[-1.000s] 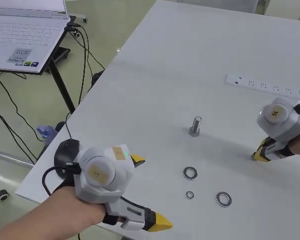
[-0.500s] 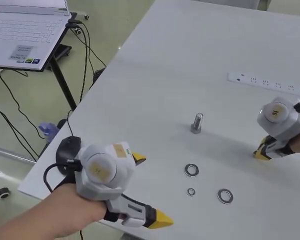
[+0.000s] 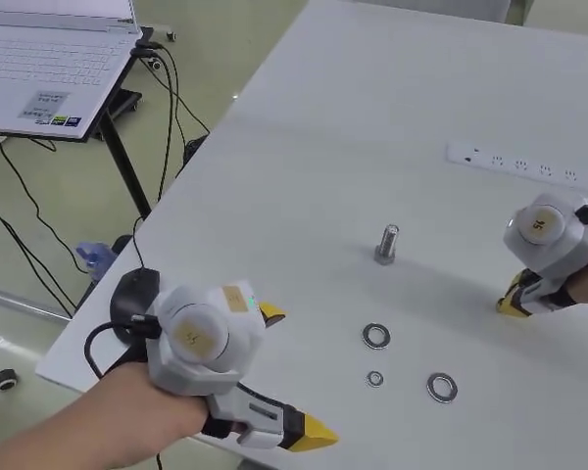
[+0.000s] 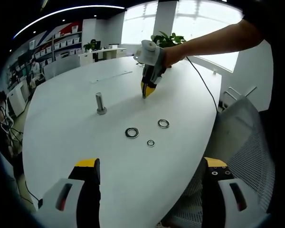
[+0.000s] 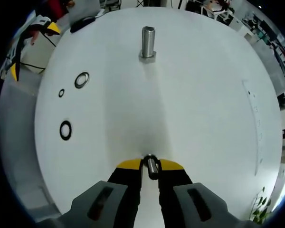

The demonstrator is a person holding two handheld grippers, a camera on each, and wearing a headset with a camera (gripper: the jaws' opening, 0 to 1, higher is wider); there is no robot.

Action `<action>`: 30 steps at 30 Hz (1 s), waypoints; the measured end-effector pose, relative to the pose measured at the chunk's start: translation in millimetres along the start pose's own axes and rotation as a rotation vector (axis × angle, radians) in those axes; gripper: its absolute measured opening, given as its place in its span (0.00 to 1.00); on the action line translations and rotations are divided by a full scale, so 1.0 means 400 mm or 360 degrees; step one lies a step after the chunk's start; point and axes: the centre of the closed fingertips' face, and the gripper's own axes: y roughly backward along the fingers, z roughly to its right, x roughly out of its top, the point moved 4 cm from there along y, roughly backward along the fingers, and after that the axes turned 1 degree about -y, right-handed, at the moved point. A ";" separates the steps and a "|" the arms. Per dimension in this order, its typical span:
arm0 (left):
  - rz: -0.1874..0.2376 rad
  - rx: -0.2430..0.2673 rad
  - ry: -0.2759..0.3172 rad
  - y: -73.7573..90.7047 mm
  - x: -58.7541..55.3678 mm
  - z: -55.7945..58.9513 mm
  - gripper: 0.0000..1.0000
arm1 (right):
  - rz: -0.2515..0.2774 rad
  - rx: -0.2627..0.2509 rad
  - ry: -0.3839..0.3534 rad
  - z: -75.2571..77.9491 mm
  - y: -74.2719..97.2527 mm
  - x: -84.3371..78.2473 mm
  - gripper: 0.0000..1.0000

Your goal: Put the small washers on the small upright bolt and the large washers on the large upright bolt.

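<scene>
Nothing is seen moved | right gripper (image 5: 150,164) clamped on small bolt (image 5: 152,167), to be released once plumb | left gripper (image 4: 150,164) wide open, empty

Your large bolt (image 3: 386,243) stands upright; two large washers (image 3: 375,336) (image 3: 441,387) and one small washer (image 3: 374,378) lie nearby; right tongs (image 5: 150,162) pinch the small bolt (image 5: 153,169).

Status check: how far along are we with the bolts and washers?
Done: the large bolt stands upright on the table. In hand: the right gripper is shut on the small bolt, down at the table. Left: the small washer and two large washers lie loose, none on a bolt; the left gripper is open, empty.
</scene>
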 end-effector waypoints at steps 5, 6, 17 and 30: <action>-0.0002 0.0008 -0.0005 0.000 0.002 -0.002 0.88 | 0.0012 0.0004 -0.0007 -0.001 0.000 0.001 0.19; -0.0002 0.0008 -0.0005 0.000 0.002 -0.002 0.88 | 0.0013 0.0004 -0.0006 -0.001 0.001 0.002 0.20; 0.0011 0.0004 -0.0026 0.003 0.013 0.002 0.88 | 0.0026 0.0015 -0.0002 -0.001 0.026 0.000 0.25; 0.0016 0.0005 -0.0041 0.012 0.021 0.006 0.88 | 0.0046 -0.0006 0.0024 -0.002 0.073 0.018 0.27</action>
